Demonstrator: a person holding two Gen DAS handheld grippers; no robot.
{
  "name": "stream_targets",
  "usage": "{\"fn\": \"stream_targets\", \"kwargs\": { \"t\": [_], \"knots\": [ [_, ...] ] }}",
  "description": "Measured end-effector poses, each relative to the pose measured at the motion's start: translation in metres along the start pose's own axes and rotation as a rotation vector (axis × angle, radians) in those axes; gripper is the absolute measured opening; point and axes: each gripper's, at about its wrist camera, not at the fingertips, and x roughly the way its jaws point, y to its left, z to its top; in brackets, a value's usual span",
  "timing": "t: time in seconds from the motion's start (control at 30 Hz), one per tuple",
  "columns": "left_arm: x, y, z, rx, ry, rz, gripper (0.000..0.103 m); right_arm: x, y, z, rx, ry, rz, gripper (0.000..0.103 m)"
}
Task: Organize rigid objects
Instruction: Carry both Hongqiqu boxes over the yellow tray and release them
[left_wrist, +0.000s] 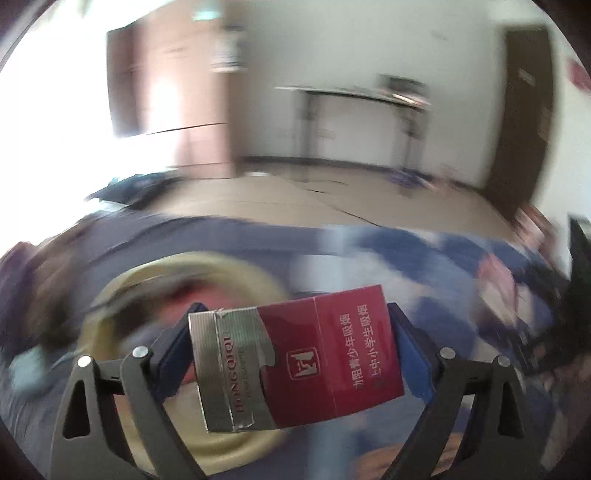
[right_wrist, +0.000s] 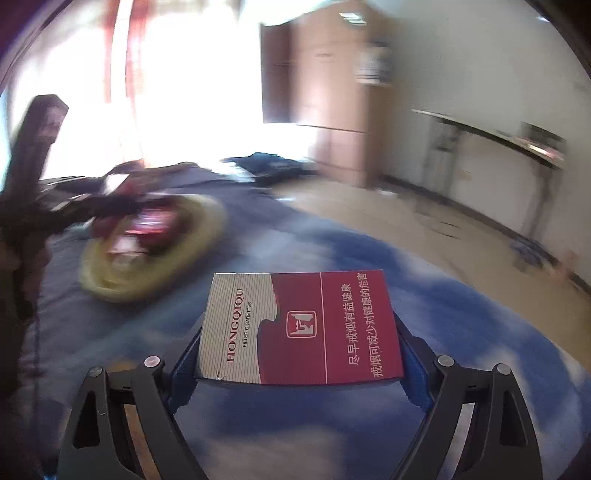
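Each gripper, left (left_wrist: 291, 365) and right (right_wrist: 299, 343), pinches a cigarette pack, left pack (left_wrist: 295, 358), right pack (right_wrist: 299, 328), long axis crosswise between fingers, above blue bedding (right_wrist: 332, 435); left nearer the yellow tray (left_wrist: 236, 269).

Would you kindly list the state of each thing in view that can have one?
Left gripper: shut on a cigarette pack.
Left cigarette pack: held end to end, tilted, above the bowl.
Right gripper: shut on a second pack.
Right cigarette pack: held flat, lid closed.
Bowl: upright on the blue cloth, holding blurred items.
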Motion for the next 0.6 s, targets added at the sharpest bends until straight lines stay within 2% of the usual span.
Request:
{"fn": "stream_targets", "kwargs": {
  "t": [0.03,0.1,0.17,0.23,0.3,0.37,0.4,0.43,0.5,0.6],
  "knots": [
    [-0.006,0.018,-0.005,-0.022,-0.004,0.04,0.093,0.016,0.029,0.014,-0.042,0.008,0.072,0.088],
    [-0.012,0.053,-0.021,-0.062,0.019,0.129,0.094,0.037,0.065,0.027,-0.102,0.025,0.164,0.088],
    [-0.007,0.079,-0.045,-0.094,0.078,0.155,0.094,0.066,0.111,0.037,-0.188,0.055,0.222,0.088],
    [0.008,0.101,-0.059,-0.136,0.118,0.156,0.094,0.09,0.139,0.04,-0.239,0.096,0.256,0.088],
    [0.025,0.116,-0.061,-0.17,0.13,0.15,0.094,0.113,0.151,0.043,-0.24,0.138,0.259,0.088],
    [0.037,0.118,-0.059,-0.168,0.155,0.165,0.093,0.139,0.158,0.046,-0.218,0.173,0.262,0.088],
    [0.039,0.122,-0.06,-0.163,0.142,0.15,0.094,0.151,0.163,0.047,-0.228,0.187,0.259,0.088],
    [0.041,0.125,-0.06,-0.161,0.126,0.141,0.094,0.16,0.167,0.05,-0.234,0.187,0.255,0.088],
    [0.057,0.127,-0.059,-0.164,0.153,0.177,0.094,0.176,0.17,0.057,-0.237,0.177,0.245,0.088],
    [0.075,0.126,-0.052,-0.163,0.176,0.14,0.094,0.193,0.183,0.062,-0.266,0.172,0.226,0.088]
  ]
}}
